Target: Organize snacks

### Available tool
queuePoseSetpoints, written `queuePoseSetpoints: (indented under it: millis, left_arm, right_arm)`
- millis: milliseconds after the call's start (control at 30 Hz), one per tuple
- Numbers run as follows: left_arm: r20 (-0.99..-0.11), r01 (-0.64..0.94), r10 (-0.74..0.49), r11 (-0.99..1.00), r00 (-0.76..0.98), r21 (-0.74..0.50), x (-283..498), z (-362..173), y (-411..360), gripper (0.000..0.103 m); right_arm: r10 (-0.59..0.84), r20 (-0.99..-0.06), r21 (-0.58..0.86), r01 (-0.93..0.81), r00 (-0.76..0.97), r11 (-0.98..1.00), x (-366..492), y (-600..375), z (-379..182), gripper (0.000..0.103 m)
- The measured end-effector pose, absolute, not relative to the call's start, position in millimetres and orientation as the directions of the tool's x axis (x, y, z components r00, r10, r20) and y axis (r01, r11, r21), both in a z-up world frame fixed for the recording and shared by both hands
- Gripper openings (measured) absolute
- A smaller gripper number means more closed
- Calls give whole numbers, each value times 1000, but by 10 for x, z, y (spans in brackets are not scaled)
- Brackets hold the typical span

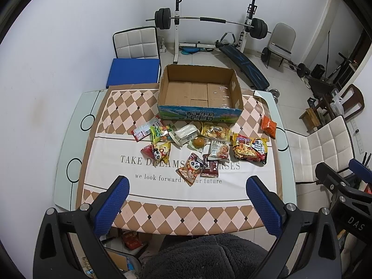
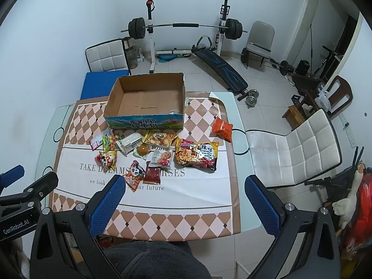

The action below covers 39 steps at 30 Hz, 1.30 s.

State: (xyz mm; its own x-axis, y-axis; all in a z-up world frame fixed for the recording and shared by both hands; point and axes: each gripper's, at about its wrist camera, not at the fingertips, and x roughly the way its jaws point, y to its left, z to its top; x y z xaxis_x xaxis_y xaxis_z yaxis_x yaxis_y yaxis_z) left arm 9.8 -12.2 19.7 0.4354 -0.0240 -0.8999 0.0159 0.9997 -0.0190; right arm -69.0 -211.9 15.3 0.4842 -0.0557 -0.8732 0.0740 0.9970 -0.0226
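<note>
Entry, opening step: snack packets [image 1: 204, 144] lay loose on the counter [image 1: 69, 144] before an empty cardboard box [image 1: 200, 93] (none boxed yet), left hand-held gripper [image 1: 187, 205] and right hand-held gripper [image 2: 183, 203] both spread and unladen, next needing a descent onto one near packet.

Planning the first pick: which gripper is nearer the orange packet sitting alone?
Right. The orange packet lies at the table's right edge, ahead of the open right gripper. The open left gripper faces the middle pile, with the packet far to its right.
</note>
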Motion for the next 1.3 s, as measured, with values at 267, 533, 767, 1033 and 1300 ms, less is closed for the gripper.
queuePoseSetpoints:
  millis: [267,533,767,1033,1300]
  left_arm:
    - [-900,17,-27,1000,435,-21,101,198,-101,103]
    - [-899,18,-30,1000,437,-24,113,194,-85,103]
    - [-899,16,-33,999,436,-28,138,201,-53,103]
    - [-899,17,-34,999,437,-29,141,203,-52,103]
    - [-898,15,-35,999,439,-31,155,196,-54,103]
  right_arm:
    - [-53,-874,-23,66,484,998,-620,-2066,181,103]
    - [-53,-875,-24,67,482,997,-612,-2064,184,103]
    - [-54,-874,-25,67,483,997,-608,-2063,182,103]
    - [-50,-874,-21,65,483,998,-607,-2068,188,103]
    - [-49,-875,-19,67,482,998,-592,-2063,178,103]
